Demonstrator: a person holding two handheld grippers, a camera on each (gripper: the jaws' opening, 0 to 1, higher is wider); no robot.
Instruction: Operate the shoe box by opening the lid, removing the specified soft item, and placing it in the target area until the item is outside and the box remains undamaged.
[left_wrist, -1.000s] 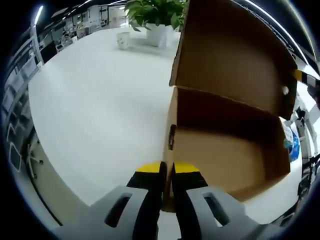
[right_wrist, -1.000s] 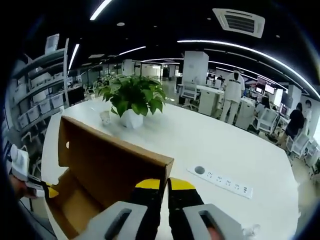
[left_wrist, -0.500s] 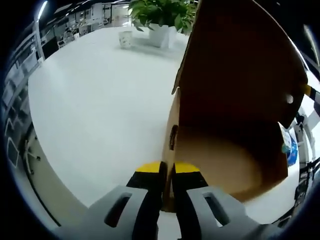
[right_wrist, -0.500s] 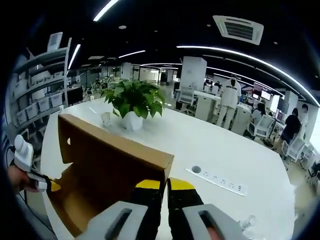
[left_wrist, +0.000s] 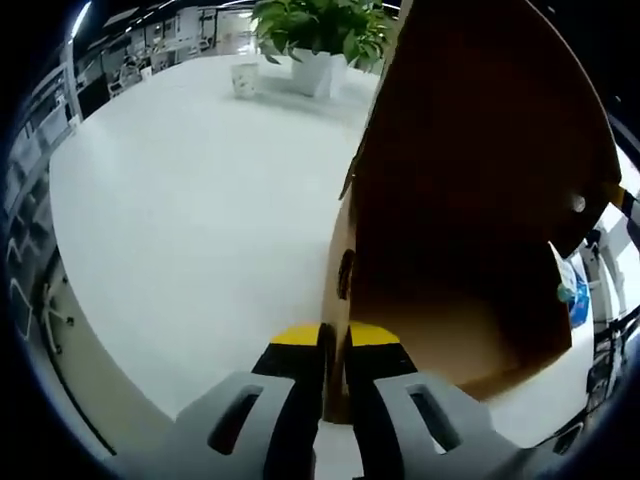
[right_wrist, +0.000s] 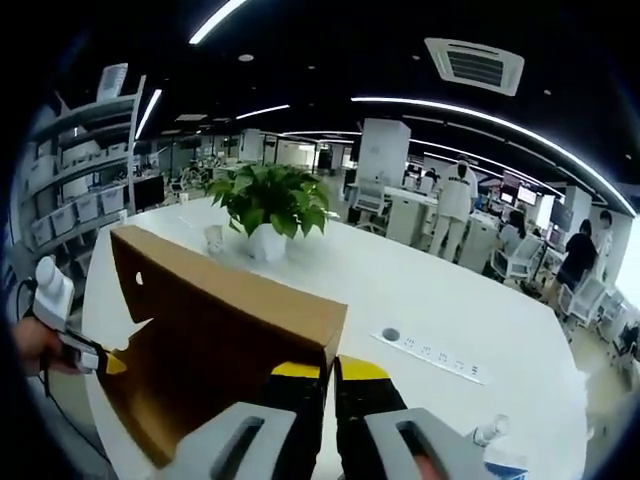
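Left gripper (left_wrist: 334, 345) clamped on the near wall of the cardboard shoe box (left_wrist: 455, 330); right gripper (right_wrist: 329, 378) pinching the lid (right_wrist: 215, 320) edge, holding it raised. Box on the white table (left_wrist: 190, 200), nearer than the potted plant (right_wrist: 268, 205); power strip (right_wrist: 435, 355) to the right. Soft item not visible inside. Likely risk: pulling the lid too far, tearing the hinge or creasing cardboard.

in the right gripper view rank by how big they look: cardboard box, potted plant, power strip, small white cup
1. cardboard box, by far the largest, though also nearest the camera
2. potted plant
3. power strip
4. small white cup, the smallest

The cup and the plant sit farther back, so true sizes stay unsure.
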